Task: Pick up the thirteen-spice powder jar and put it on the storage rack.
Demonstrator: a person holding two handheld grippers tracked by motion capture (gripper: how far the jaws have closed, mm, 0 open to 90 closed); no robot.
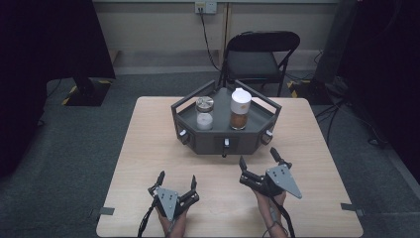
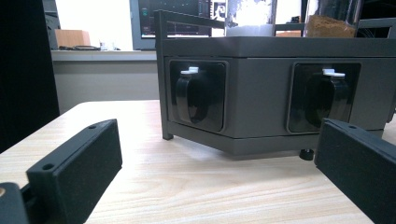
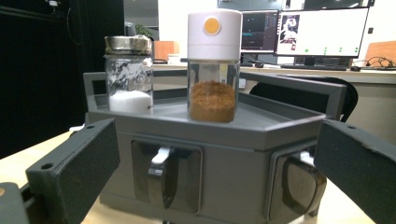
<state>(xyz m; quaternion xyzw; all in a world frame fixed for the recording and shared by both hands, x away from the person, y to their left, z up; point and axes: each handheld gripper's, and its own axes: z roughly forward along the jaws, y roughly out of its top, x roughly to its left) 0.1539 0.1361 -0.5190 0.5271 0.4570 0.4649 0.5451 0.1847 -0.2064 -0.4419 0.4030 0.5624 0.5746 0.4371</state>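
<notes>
Both grippers sit at the near edge of the table, left gripper (image 1: 176,182) toward the near-left, right gripper (image 1: 257,162) toward the near-right, and both have their jaws spread wide with nothing between them. Ahead of them, toward the far edge, is the grey hexagonal stand (image 1: 190,121) with knobs on its front faces. On its top tray are two jars: the salt jar (image 1: 204,113) with the metal lid at the tray's left, and the spice jar (image 1: 239,109) with the tall white cap at its right, near each other but not touching. So my read is that this is the reach stage, nothing picked yet. The right gripper view looks straight at the spice jar (image 3: 214,65), so that's probably the first grab. If I were doing it, I'd bring the right gripper up over the tray's front rail (image 3: 201,127) first instead of going in flat, because the rail would catch the jaws. Then I'd close on the glass body below the cap, not on the cap itself, since it may just pull off or twist. Keep the jar upright and go in from the side away from the salt jar (image 3: 129,74) so you don't knock it. The left gripper view faces the stand's knobs (image 2: 190,93), so it could steady the stand if it slides.
</notes>
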